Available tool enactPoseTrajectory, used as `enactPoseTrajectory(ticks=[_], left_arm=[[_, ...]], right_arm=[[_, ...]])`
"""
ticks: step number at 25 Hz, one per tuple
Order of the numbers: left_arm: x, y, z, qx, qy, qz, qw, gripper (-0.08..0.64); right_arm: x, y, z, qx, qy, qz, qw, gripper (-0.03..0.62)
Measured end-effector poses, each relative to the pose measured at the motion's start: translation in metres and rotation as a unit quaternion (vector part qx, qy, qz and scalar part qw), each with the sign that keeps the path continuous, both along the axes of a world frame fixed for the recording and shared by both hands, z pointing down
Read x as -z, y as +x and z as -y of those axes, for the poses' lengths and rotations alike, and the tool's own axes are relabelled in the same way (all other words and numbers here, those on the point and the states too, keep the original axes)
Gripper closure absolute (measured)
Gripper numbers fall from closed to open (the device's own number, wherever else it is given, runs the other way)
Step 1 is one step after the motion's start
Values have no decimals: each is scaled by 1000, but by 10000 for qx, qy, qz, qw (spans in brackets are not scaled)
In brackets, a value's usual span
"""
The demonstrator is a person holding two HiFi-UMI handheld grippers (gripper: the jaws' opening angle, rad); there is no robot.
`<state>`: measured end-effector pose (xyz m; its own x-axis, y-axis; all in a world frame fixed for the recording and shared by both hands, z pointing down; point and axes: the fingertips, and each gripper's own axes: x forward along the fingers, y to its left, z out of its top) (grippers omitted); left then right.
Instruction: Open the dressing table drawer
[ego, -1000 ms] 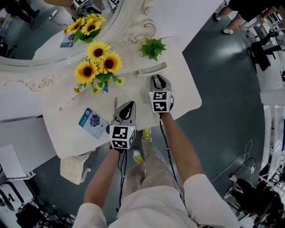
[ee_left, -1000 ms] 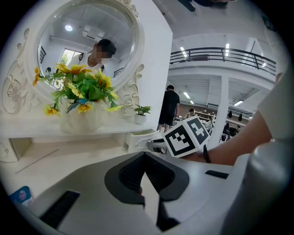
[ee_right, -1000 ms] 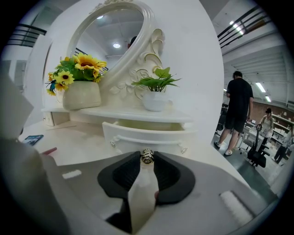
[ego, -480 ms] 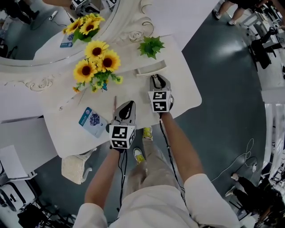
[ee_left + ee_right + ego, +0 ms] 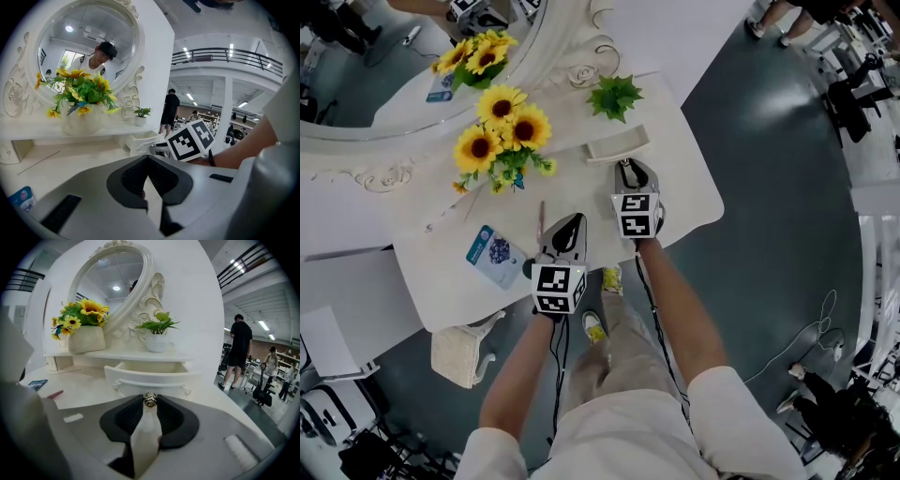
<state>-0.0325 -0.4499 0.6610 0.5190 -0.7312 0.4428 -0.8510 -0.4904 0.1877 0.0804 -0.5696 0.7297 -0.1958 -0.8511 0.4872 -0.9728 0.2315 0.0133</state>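
Observation:
The small white drawer point(image 5: 619, 145) of the dressing table point(image 5: 441, 281) stands pulled out; its open box and curved front handle point(image 5: 152, 382) fill the middle of the right gripper view. My right gripper point(image 5: 627, 170) hovers just in front of that drawer, its tips point(image 5: 150, 400) shut on a small silver ring point(image 5: 150, 399). My left gripper point(image 5: 568, 226) rests over the tabletop nearer the front edge, shut with nothing in it point(image 5: 149, 157). In the left gripper view the open drawer point(image 5: 140, 140) lies ahead, to the right.
A vase of sunflowers point(image 5: 501, 131) and a small green potted plant point(image 5: 614, 96) stand on the shelf under the oval mirror point(image 5: 403, 66). A blue card point(image 5: 492, 253) and a thin pink stick point(image 5: 541, 221) lie on the tabletop left of my left gripper. People stand in the background.

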Motion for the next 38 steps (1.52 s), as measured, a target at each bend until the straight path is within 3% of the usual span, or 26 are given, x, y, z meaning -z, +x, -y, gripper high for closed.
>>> enactPoseTrajectory(ticks=[38], left_arm=[[7,-11,-19,62,42,-21,10000,551]], right_arm=[[1,2,-12,-52,-16,128,9999,491]])
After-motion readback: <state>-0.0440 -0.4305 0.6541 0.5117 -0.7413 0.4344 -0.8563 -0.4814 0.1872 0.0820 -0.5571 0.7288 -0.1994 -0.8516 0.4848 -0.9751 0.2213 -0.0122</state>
